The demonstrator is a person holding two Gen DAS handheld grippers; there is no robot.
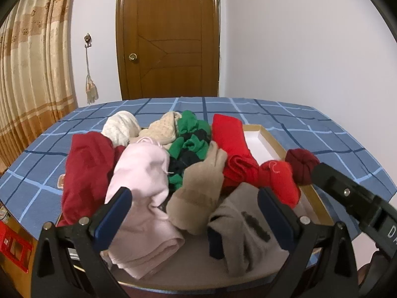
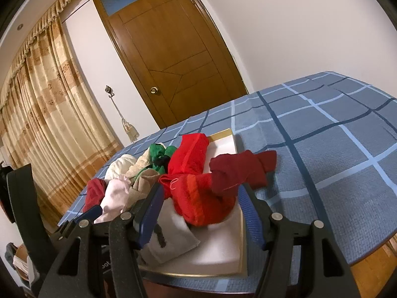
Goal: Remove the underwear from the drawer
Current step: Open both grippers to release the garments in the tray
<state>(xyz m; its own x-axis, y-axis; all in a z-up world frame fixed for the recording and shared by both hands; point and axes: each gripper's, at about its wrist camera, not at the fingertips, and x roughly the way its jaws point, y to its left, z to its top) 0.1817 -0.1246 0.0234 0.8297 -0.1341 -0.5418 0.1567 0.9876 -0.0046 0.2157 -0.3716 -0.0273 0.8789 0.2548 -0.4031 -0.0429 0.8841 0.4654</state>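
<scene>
A shallow drawer with a tan rim (image 1: 275,144) and a white inside lies on a blue checked tablecloth (image 1: 322,144), heaped with underwear. My left gripper (image 1: 193,198) is open over the near end of the heap, with a pink piece (image 1: 141,173), a beige piece (image 1: 201,186) and a grey piece (image 1: 245,226) lying between its fingers. My right gripper (image 2: 202,191) is open at the drawer's right rim (image 2: 244,248). A bright red piece (image 2: 198,198) lies between its blue pads, and a dark red piece (image 2: 238,171) hangs over the rim just beyond. No pad visibly presses on cloth.
Further back in the heap lie green-and-black (image 1: 191,139), cream (image 1: 121,126) and dark red (image 1: 84,168) pieces. A wooden door (image 1: 168,37) and a curtain (image 1: 32,74) stand behind the table. A red crate (image 1: 12,243) sits below the table's left edge.
</scene>
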